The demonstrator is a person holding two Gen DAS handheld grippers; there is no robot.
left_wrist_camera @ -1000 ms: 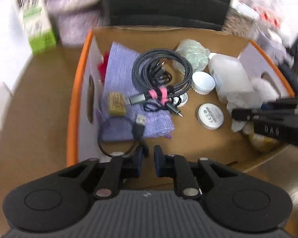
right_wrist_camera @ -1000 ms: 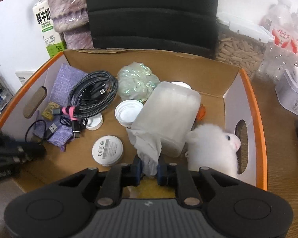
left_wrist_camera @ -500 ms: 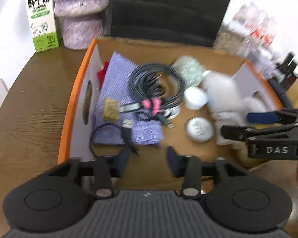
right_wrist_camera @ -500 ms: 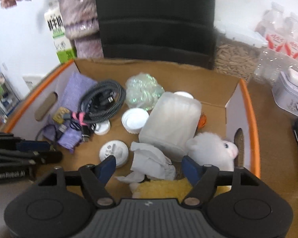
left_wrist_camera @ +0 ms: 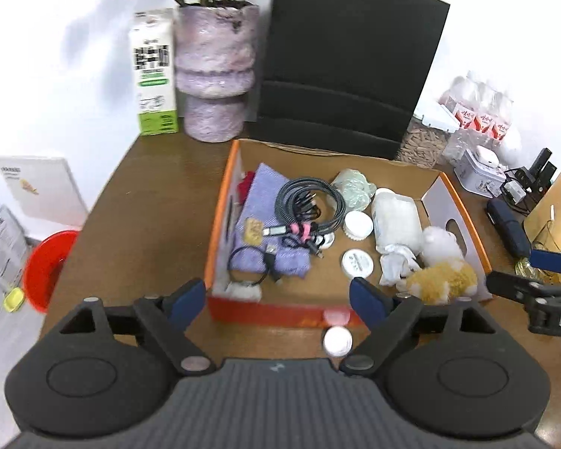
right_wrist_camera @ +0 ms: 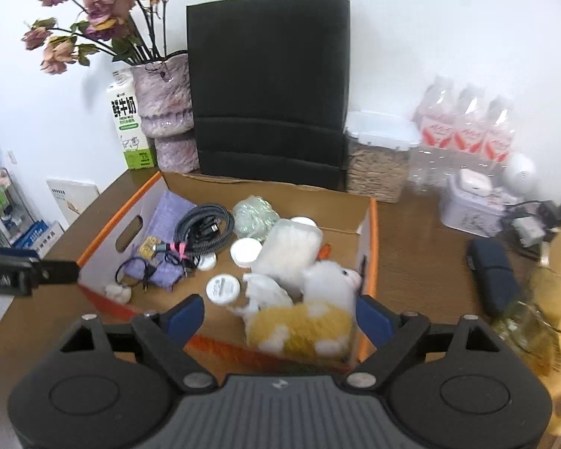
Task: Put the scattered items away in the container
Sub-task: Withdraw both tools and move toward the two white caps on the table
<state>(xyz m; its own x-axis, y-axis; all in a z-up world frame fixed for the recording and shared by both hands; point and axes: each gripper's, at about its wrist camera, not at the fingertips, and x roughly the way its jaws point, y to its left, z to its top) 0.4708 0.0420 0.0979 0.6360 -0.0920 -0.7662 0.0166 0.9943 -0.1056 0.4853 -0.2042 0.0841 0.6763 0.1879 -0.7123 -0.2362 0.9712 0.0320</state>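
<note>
The container (left_wrist_camera: 220, 220), an orange-rimmed cardboard box, sits on the table (left_wrist_camera: 149, 202) below both grippers. Just outside its near wall lies a small white cap (left_wrist_camera: 337, 340), probably light, rigid and slippery, best pinched across its rim. The left gripper (left_wrist_camera: 276, 301) and right gripper (right_wrist_camera: 278, 316) hold nothing; their jaws are opening. Inside lie soft plush toys (right_wrist_camera: 306, 325), then a coiled cable (left_wrist_camera: 308, 204).

We see the box (left_wrist_camera: 220, 220) on the tabletop (left_wrist_camera: 149, 205); cables (left_wrist_camera: 310, 205) lie left inside, plush toys (left_wrist_camera: 443, 273) right; bag (left_wrist_camera: 351, 56) behind.
</note>
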